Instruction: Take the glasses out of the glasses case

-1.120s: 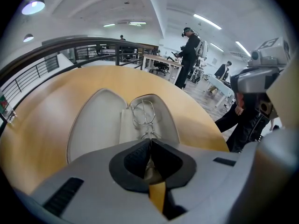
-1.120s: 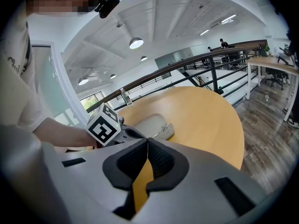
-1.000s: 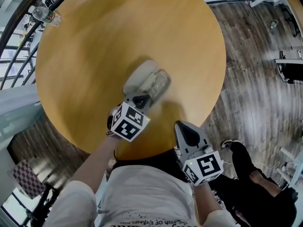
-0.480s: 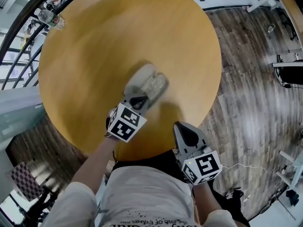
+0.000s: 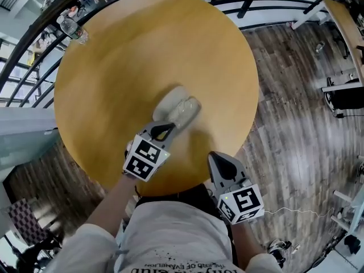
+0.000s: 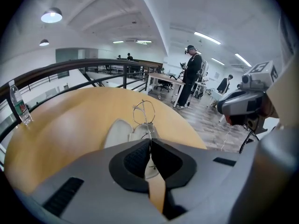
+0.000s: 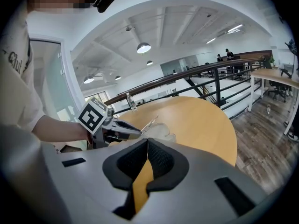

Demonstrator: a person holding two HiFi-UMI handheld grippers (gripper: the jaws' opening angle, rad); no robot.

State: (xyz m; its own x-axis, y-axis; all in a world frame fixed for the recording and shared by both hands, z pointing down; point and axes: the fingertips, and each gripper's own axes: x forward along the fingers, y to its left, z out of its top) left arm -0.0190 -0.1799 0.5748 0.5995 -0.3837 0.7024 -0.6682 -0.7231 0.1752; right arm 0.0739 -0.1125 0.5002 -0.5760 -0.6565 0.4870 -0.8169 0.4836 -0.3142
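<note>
Fingers clenched on a temple, the left gripper [image 5: 165,131] has drawn back, lifting the glasses [image 6: 144,112] just above the open glasses case [image 6: 117,134], so removal looks nearly done; the right gripper [image 5: 219,159] idles, fingers closed on nothing.

The left gripper [image 5: 166,129] reached forward at the end of a bare left forearm [image 5: 108,205]. Its jaws were pressed together on the thin wire temple of the glasses [image 6: 144,112]. The right gripper [image 5: 219,160] was held close in front of the torso, well apart from the left, pointing forward. Its jaws were closed against each other with nothing between them.
</note>
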